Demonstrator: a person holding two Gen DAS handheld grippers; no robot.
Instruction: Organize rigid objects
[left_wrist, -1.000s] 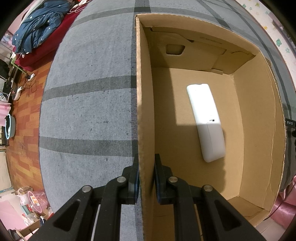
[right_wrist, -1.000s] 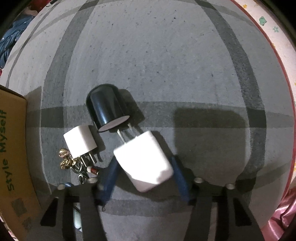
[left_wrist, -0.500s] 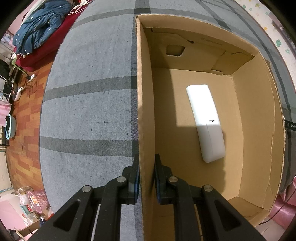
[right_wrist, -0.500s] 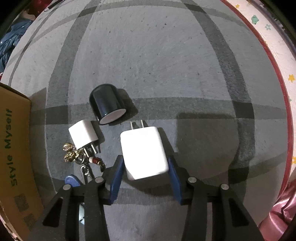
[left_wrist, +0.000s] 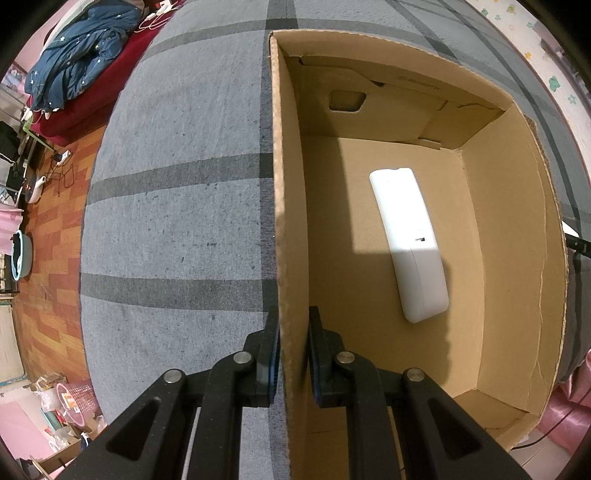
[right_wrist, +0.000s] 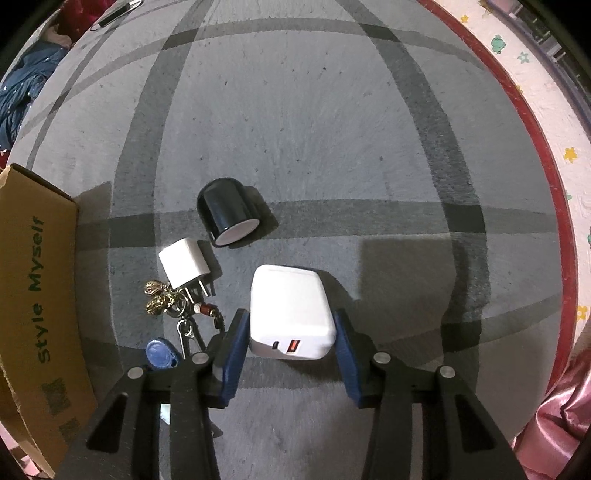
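- Cardboard first: the left gripper is pinched tight on the near end of the cardboard box's left wall, one black finger outside, one inside, pointing straight down.
- Inside that box a long white remote lies flat on the floor, angled a little, well apart from the clamped wall.
- The box sits on a grey checked rug; beyond the rug's edge, wood flooring and a heap of blue clothing on something red.
- Over to the other camera: the right gripper has the big white charger block between its blue pads, jaws partly open and clamped on its two sides, its port face with the orange socket turned toward the camera.
- The block looks lifted off the rug, its shadow cast to the right.
- Left on the rug: a black cup tipped on its side, a small white plug adapter just beside it, and a bunch of keys with a blue fob touching the adapter's prongs.
- The box's printed outer side shows at the left edge of this view.
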